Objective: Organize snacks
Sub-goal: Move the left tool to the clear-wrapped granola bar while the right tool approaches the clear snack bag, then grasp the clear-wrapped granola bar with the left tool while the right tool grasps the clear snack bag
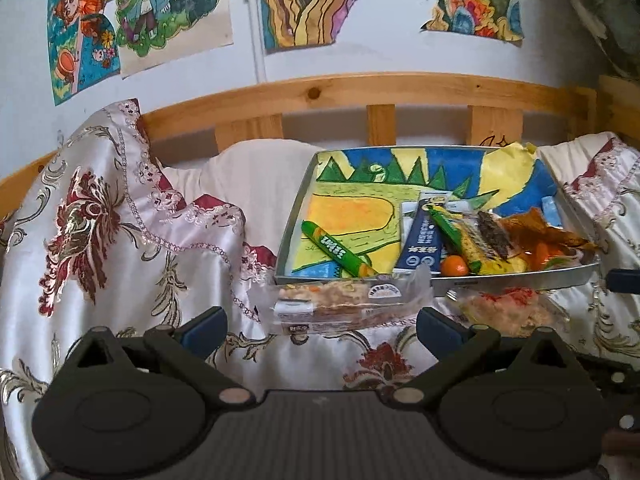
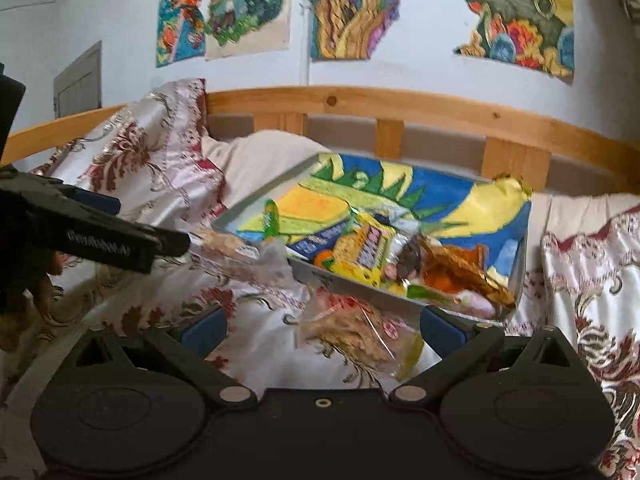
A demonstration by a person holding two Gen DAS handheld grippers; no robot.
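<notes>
A metal tray lined with a colourful drawing rests on the bed and holds several snacks: a green stick, a dark blue packet, a small orange and brown wrappers. Just in front of the tray lies a clear-wrapped rice cracker bar; my left gripper is open with its fingers on either side of the bar, a little short of it. A second clear cracker pack lies between the open fingers of my right gripper. In the right wrist view the tray sits just beyond that pack.
The bed is covered by a satin cloth with red floral embroidery, bunched high on the left. A wooden rail runs behind the tray, under drawings on the wall. The left gripper body and a hand reach in at the left of the right wrist view.
</notes>
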